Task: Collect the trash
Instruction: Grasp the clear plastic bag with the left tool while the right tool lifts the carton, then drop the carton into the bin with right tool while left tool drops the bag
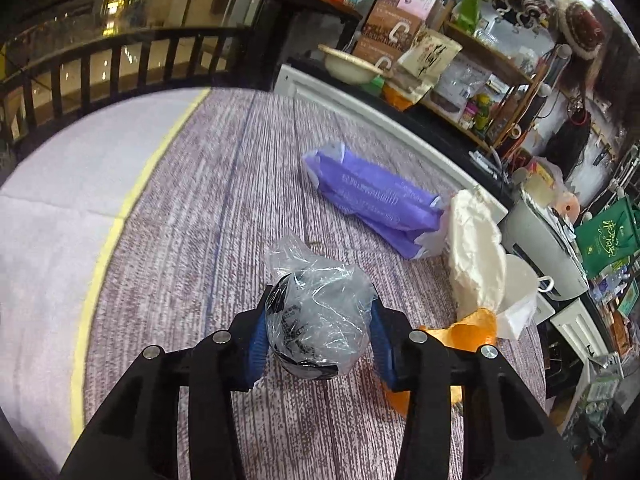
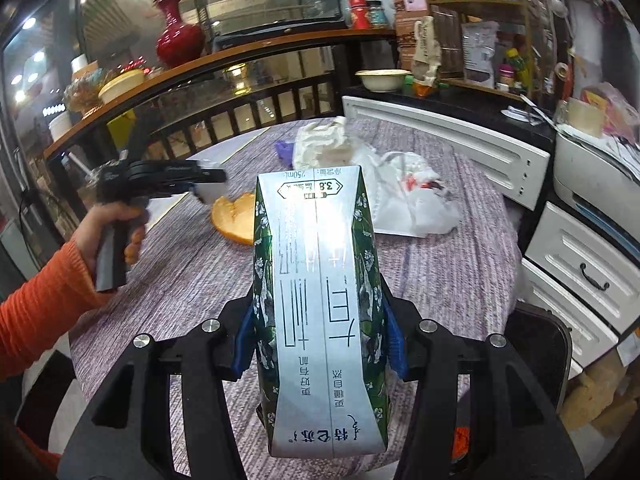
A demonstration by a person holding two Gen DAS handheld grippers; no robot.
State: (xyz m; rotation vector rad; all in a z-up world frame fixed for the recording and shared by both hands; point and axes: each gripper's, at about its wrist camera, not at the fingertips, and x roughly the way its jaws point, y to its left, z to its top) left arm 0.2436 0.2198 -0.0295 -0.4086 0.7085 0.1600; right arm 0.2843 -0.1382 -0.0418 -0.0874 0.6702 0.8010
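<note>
Left gripper (image 1: 318, 328): clamped on a crumpled plastic wrapper (image 1: 316, 312), held just above the table (image 1: 180, 220).
Right gripper (image 2: 320, 344): gripping a milk carton (image 2: 316, 300), long axis pointing straight ahead between the fingers.
Destination: no bin visible; the white bag (image 2: 404, 196) lies ahead of the carton, maybe the target.
In the way: orange peel (image 2: 236, 220), purple packet (image 1: 376, 200), crumpled tissue (image 2: 320, 140).

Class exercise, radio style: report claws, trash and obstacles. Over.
Left claw shut on crumpled plastic wrapper. Right claw shut on milk carton. Orange peel, purple pack, white bag on table. Nothing blocking.
</note>
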